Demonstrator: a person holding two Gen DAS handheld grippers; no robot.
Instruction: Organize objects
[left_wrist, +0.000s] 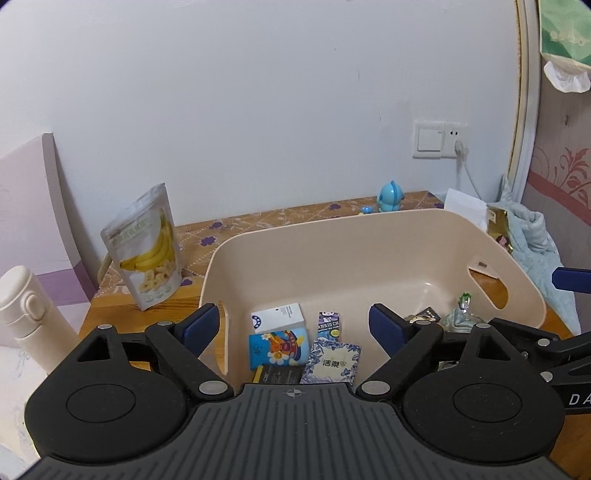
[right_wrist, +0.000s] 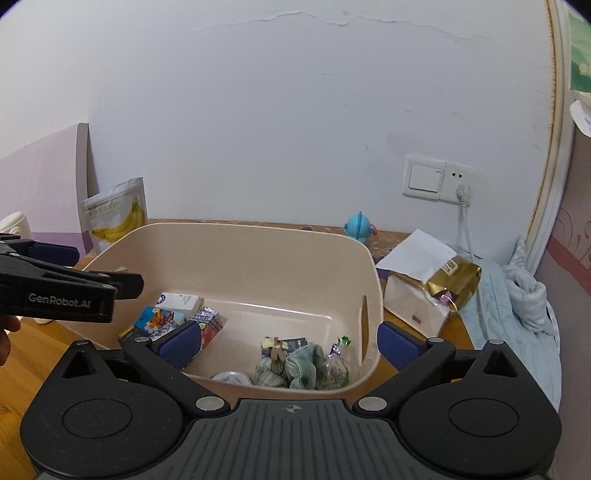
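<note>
Bin (left_wrist: 369, 229) under wide-open, empty hand-held gripper (left_wrist: 295, 326)

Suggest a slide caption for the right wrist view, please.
Open right gripper above beige bin holding small packets.

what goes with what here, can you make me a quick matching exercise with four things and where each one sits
1. banana chips bag
2. blue toy
3. white box
4. gold packet

a. inside the beige bin, left end
b. standing left of the bin
c. on white paper right of the bin
d. behind the bin, near the wall

Pairs: 1-b, 2-d, 3-a, 4-c
</note>
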